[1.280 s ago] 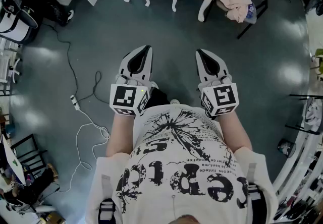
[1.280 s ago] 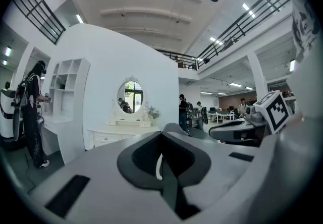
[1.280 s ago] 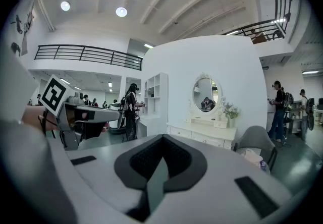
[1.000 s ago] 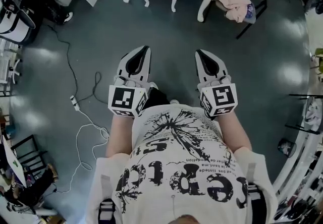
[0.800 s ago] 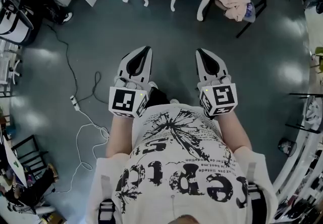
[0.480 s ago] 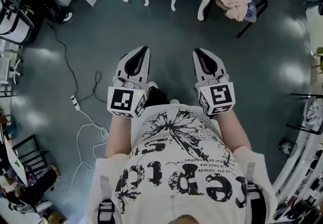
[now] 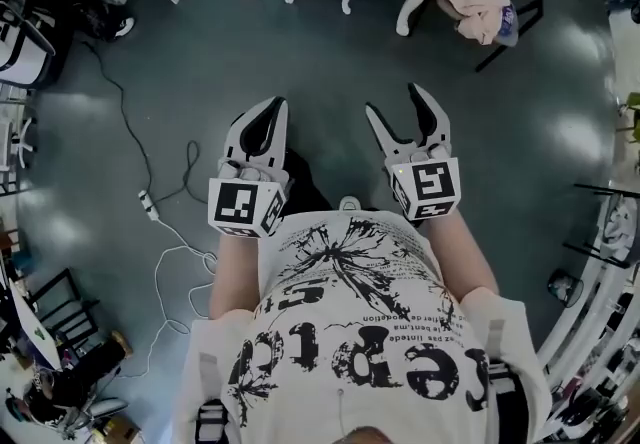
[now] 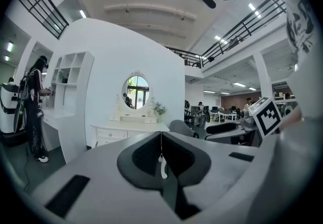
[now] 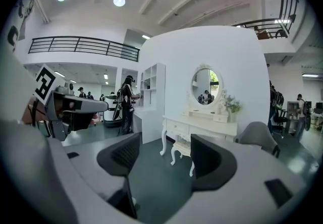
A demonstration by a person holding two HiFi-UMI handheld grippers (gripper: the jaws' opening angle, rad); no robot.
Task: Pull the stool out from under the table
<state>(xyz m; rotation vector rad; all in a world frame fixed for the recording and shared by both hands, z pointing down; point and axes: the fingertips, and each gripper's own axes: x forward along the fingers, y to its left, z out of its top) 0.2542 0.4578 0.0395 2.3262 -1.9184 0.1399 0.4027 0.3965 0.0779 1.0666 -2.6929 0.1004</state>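
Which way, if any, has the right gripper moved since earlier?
Yes. The right gripper shifted slightly left, toward the cable plug; its empty jaws are opening.

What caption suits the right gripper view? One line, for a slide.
Right gripper, jaws opening with nothing between them, faces the white stool tucked under the dressing table.

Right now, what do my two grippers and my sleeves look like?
The left gripper and right gripper have light grey shells, black-lined tapered fingers, and a white cube with black square markers. The right's fingers are opening, nothing between them. Short-sleeved white T-shirt, black print.
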